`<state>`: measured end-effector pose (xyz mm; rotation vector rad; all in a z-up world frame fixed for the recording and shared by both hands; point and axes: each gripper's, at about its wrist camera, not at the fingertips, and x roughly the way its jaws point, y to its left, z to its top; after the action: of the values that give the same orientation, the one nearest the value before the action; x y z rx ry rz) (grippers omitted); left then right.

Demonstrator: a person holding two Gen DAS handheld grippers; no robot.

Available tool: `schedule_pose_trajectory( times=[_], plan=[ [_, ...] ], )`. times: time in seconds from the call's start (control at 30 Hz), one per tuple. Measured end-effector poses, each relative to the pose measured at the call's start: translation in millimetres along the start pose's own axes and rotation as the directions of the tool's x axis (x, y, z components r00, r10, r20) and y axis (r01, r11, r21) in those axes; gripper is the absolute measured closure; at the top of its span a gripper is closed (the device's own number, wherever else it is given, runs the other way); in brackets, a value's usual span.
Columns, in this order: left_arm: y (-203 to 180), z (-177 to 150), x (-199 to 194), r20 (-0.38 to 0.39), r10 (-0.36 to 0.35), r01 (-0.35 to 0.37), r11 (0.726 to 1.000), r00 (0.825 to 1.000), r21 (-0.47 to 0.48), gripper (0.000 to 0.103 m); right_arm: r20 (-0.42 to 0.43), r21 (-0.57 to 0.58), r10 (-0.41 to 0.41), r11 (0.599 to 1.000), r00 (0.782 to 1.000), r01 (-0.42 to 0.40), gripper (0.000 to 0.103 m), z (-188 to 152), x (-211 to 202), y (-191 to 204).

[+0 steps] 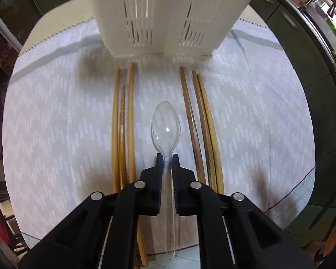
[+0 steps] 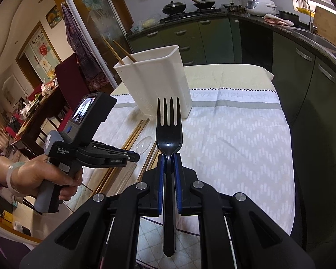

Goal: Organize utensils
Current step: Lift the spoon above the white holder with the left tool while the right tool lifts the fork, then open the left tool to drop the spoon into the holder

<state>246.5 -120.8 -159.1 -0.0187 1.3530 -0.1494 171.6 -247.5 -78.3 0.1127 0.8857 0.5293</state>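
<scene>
left tool (image 1: 166, 157) is pointing steeply down and pinching the neck of a clear plastic spoon (image 1: 165, 126), which is lying flat on the patterned cloth (image 1: 257, 112) covering the bench; right tool (image 2: 169, 157) is gripping a black fork (image 2: 169, 134) by its handle, tines forward, held above the cloth. white slotted holder (image 2: 159, 76) is standing just beyond both utensils, with two chopsticks (image 2: 123, 49) already leaning in its far compartment. loose chopsticks (image 1: 121, 123) are lying close on either side of the spoon, so the tool's fingers are likely to nudge or drag them as it lifts. the spoon is thin and slick, so it may be prone to pivoting or slipping in a grip this near the bowl. the spoon's handle end is overhanging the near bench edge. open cloth to the right is leaving room; the two tools are working close together and risk colliding near the holder.
</scene>
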Motion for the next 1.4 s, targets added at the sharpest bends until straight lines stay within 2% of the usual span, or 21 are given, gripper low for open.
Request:
schedule_pose_trajectory(
  times=[0.13, 0.3, 0.47, 0.57, 0.63, 0.73, 0.93, 1.03, 1.13, 1.17, 1.2, 1.27, 1.4],
  plan=[
    [10, -6, -16, 0.055, -0.023, 0.023, 1.000, 0.998, 0.004, 0.095, 0.005, 0.000, -0.003, 1.000, 1.000, 0.003, 0.094, -1, -5, -1],
    [10, -15, -57, 0.175, -0.058, 0.052, 0.998, 0.983, 0.041, 0.095, 0.023, -0.003, 0.001, 1.000, 1.000, 0.000, 0.094, 1, -12, 2],
    [9, -21, -106, 0.314, -0.091, 0.071, 0.995, 0.945, 0.072, 0.095, 0.041, -0.014, 0.008, 1.000, 0.999, -0.008, 0.094, 5, -18, 9],
    [13, -16, -141, 0.404, -0.124, 0.098, 0.992, 0.906, 0.085, 0.095, 0.046, -0.025, 0.014, 1.000, 0.999, -0.013, 0.094, 8, -19, 14],
    [19, -11, -162, 0.460, -0.148, 0.120, 0.989, 0.875, 0.090, 0.095, 0.051, -0.032, 0.015, 0.999, 0.999, -0.014, 0.094, 9, -20, 18],
    [24, 7, -191, 0.555, -0.162, 0.136, 0.987, 0.816, 0.088, 0.095, 0.054, -0.034, 0.018, 0.999, 0.998, -0.016, 0.094, 11, -20, 20],
    [25, 41, -235, 0.736, -0.155, 0.124, 0.988, 0.659, 0.096, 0.095, 0.061, -0.030, 0.015, 0.999, 0.998, -0.013, 0.094, 15, -21, 20],
    [22, 55, -249, 0.821, -0.124, 0.096, 0.992, 0.557, 0.084, 0.095, 0.062, -0.025, 0.016, 1.000, 0.998, -0.015, 0.094, 15, -22, 18],
    [16, 65, -258, 0.896, -0.073, 0.029, 0.997, 0.437, 0.066, 0.095, 0.064, -0.019, 0.019, 1.000, 0.998, -0.018, 0.094, 15, -22, 16],
    [15, 67, -258, 0.908, -0.060, 0.015, 0.998, 0.415, 0.059, 0.095, 0.063, -0.017, 0.019, 1.000, 0.998, -0.018, 0.094, 16, -22, 15],
    [15, 70, -256, 0.916, -0.052, 0.008, 0.999, 0.397, 0.053, 0.095, 0.063, -0.016, 0.019, 1.000, 0.998, -0.019, 0.094, 16, -21, 14],
    [14, 79, -248, 0.923, -0.038, -0.001, 0.999, 0.383, 0.042, 0.095, 0.062, -0.013, 0.021, 1.000, 0.998, -0.020, 0.093, 17, -21, 13],
    [14, 88, -221, 0.918, -0.040, 0.009, 0.999, 0.396, 0.040, 0.095, 0.072, -0.006, 0.027, 1.000, 0.997, -0.026, 0.093, 24, -18, 10]
  ],
)
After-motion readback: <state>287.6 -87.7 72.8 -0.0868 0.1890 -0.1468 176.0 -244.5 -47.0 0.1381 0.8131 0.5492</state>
